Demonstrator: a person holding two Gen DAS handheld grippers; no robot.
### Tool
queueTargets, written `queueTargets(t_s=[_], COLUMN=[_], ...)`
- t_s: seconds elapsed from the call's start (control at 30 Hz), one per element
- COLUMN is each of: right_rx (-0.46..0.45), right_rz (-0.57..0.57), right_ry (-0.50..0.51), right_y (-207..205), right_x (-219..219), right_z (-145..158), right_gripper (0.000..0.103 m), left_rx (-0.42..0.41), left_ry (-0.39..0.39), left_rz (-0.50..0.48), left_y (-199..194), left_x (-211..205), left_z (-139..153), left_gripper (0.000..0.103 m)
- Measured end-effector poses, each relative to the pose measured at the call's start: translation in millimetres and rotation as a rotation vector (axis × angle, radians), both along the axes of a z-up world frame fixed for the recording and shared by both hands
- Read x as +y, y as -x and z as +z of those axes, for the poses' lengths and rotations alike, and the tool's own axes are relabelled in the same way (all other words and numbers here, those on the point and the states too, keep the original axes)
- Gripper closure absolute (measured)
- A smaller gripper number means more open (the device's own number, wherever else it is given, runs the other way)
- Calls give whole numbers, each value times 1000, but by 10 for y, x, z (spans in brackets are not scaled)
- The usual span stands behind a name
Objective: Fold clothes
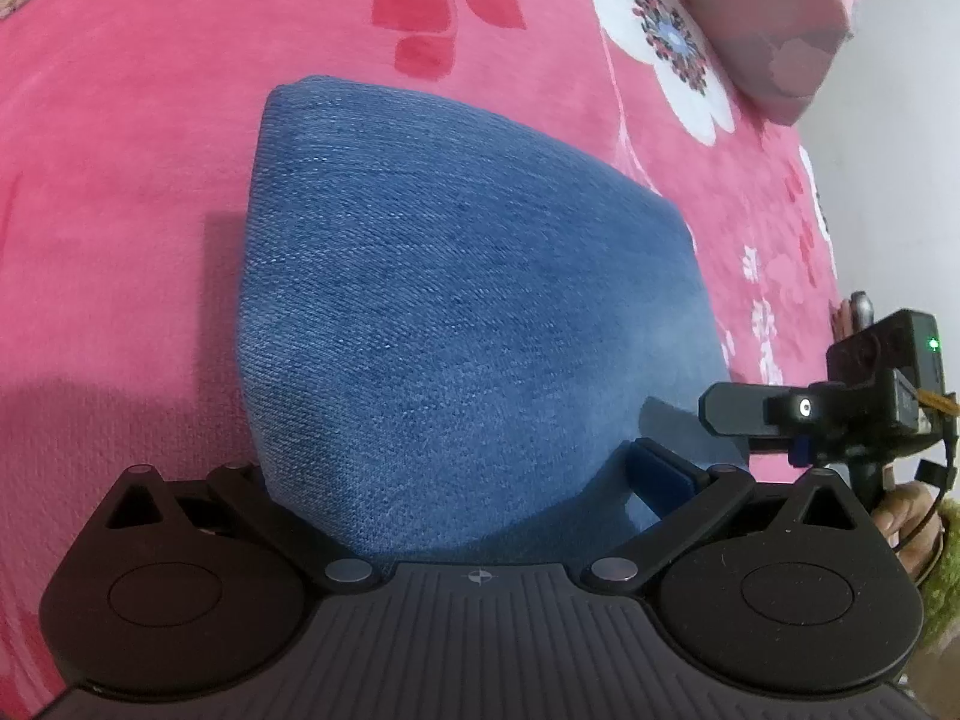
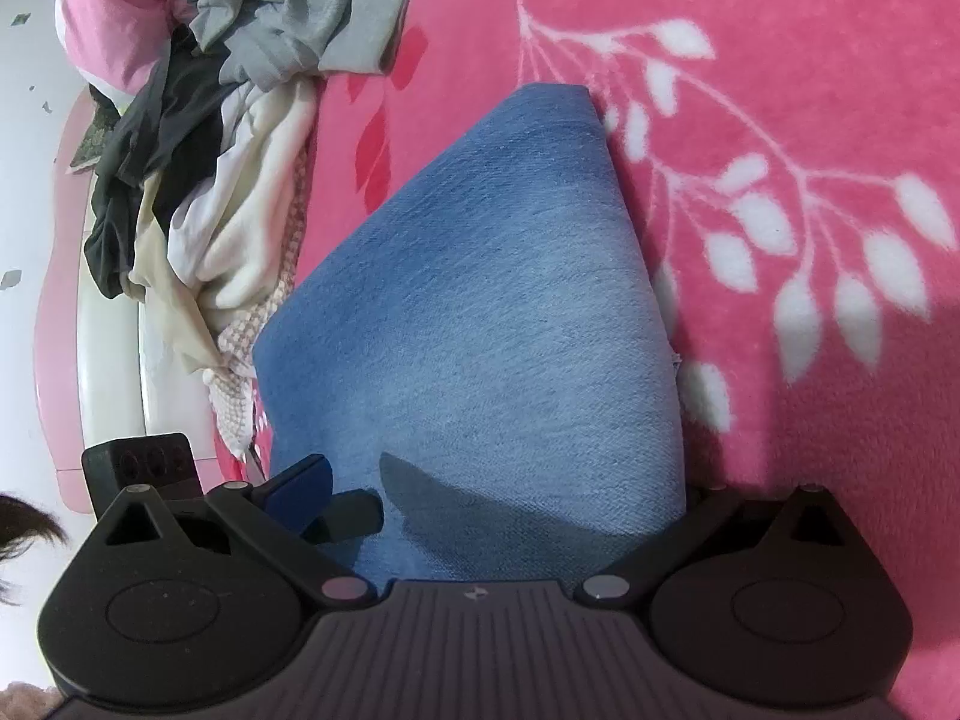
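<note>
A folded piece of blue denim (image 1: pixel 456 276) lies on a pink flowered blanket (image 1: pixel 120 180). My left gripper (image 1: pixel 456 468) is open wide at its near edge, the cloth filling the gap. Its right blue pad (image 1: pixel 660 471) shows on the denim and its left finger is hidden by the fabric. In the right wrist view the same denim (image 2: pixel 492 312) runs between the spread fingers of my open right gripper (image 2: pixel 498 480). Here the left blue pad (image 2: pixel 300 489) shows and the right finger is hidden behind the cloth. The right gripper's black finger (image 1: pixel 738 414) reaches in from the right.
A heap of unfolded clothes (image 2: pixel 210 150), grey, black and cream, lies at the blanket's left edge beside a white and pink bed frame (image 2: pixel 108 330). A pink pillow (image 1: pixel 774 18) sits at the far right. A hand (image 1: pixel 906 516) holds the right gripper's handle.
</note>
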State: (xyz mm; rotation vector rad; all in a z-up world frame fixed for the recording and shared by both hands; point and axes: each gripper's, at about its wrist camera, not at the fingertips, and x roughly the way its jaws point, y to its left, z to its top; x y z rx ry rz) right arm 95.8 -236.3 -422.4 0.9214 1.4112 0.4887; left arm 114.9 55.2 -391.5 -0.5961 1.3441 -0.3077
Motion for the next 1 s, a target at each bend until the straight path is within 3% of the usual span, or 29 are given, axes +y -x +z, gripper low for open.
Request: queueTargets(t_s=[0.57,0.8,1.0], right_rx=[-12,-11,-12], right_rz=[-3,-24,-12], right_ry=[-22,-35,-20], right_y=[17,54,45], right_x=[-42,-175,-193], right_z=[15,-11,-27], right_gripper=[0,22,32], left_rx=[7,3,-10], left_ry=[-11,-61,-102], left_rz=[33,29,17], left_y=[-13,-15,7], left_x=[9,-27,-51], left_z=[-7,15,46], left_gripper=[0,2,5])
